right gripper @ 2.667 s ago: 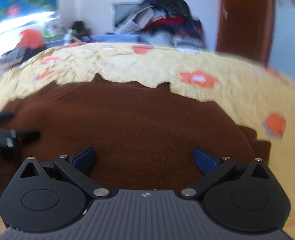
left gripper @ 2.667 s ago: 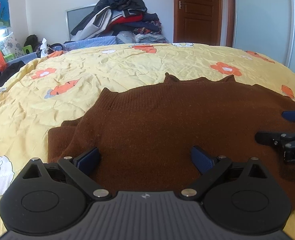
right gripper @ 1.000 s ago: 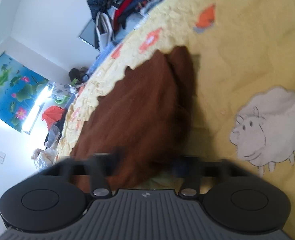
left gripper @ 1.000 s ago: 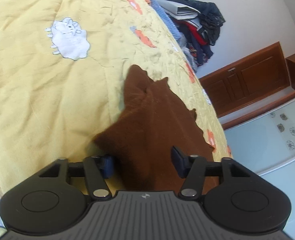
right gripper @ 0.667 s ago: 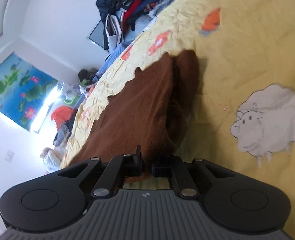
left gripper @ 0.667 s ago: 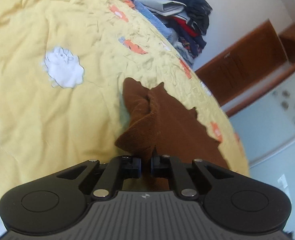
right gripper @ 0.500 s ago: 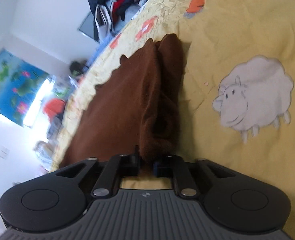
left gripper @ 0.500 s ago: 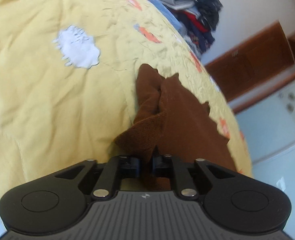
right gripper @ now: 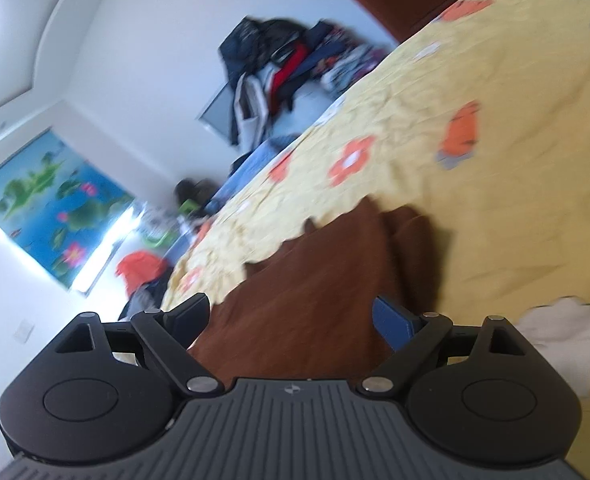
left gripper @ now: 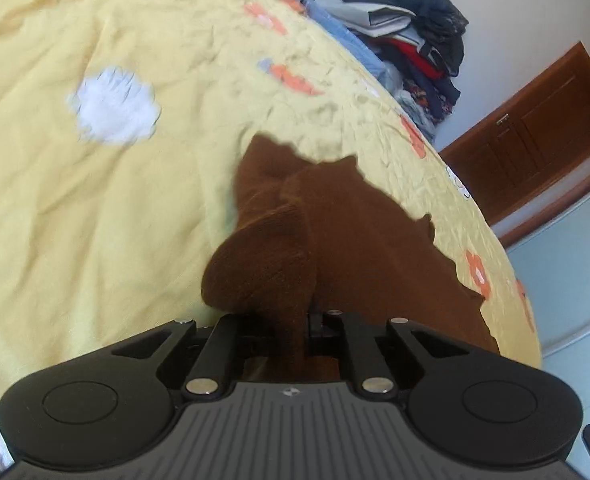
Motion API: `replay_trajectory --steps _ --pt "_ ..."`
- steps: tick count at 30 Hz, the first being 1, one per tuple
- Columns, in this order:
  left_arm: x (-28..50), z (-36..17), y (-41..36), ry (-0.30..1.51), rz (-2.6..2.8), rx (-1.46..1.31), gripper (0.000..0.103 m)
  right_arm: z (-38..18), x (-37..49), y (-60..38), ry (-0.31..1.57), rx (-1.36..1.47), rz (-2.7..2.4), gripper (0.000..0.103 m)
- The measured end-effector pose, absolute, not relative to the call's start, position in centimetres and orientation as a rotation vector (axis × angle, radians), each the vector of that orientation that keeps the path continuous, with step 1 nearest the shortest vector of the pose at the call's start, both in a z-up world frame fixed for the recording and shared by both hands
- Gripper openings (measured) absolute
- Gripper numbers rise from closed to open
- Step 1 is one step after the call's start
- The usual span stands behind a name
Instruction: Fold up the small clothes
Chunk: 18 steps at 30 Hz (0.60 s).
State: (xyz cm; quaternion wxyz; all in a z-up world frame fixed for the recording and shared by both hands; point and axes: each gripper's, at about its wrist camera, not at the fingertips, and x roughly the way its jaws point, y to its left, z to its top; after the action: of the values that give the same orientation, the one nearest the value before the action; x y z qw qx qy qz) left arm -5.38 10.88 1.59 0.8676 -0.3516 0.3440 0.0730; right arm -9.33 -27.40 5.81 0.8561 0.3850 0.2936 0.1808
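A brown knitted sweater (left gripper: 359,236) lies on the yellow flowered bedspread (left gripper: 95,208). My left gripper (left gripper: 295,320) is shut on the sweater's near left edge, and a bulging fold of the knit stands up between its fingers. In the right wrist view the sweater (right gripper: 311,296) stretches away beneath my right gripper (right gripper: 291,316). Its jaws are opening wide above the cloth, with nothing pinched between the blue pads (right gripper: 391,316). The right view is blurred.
A heap of dark clothes (left gripper: 415,36) is piled beyond the bed's far edge, also in the right wrist view as a pile of clothes (right gripper: 279,64). A brown wooden door (left gripper: 535,132) stands at the right. White sheep patches (left gripper: 115,108) mark the bedspread. A blue flower poster (right gripper: 51,204) hangs on the wall.
My left gripper closed onto the sweater's edge and lifted a fold of it. My right gripper, shut on the other edge half a second ago, let go, opened and rose.
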Motion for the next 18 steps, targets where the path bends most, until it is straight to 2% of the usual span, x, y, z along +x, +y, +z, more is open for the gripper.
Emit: replay_trajectory --steps 4,6,7,10,12,18 --pt "-3.6 6.2 4.1 0.605 0.012 -0.444 0.009 6.6 -6.9 -27.3 0.626 0.886 0.445 0.09" --pt "-3.2 7.5 -1.2 0.583 -0.148 -0.278 0.009 6.3 -5.4 -27.7 0.644 0.957 0.501 0.097" --pt "-3.1 7.5 -3.7 0.586 -0.22 -0.191 0.01 5.8 -4.5 -27.8 0.666 0.999 0.528 0.1" --pt "-3.3 5.4 -9.7 0.653 -0.384 -0.027 0.01 3.7 -2.2 -27.8 0.75 1.097 0.59 0.1" --pt "-3.2 3.7 -11.4 0.711 -0.411 0.007 0.01 2.5 -1.3 -27.6 0.804 1.115 0.589 0.1" --pt "-3.6 3.4 -11.7 0.664 -0.428 0.051 0.01 1.8 0.0 -27.6 0.833 1.1 0.583 0.1"
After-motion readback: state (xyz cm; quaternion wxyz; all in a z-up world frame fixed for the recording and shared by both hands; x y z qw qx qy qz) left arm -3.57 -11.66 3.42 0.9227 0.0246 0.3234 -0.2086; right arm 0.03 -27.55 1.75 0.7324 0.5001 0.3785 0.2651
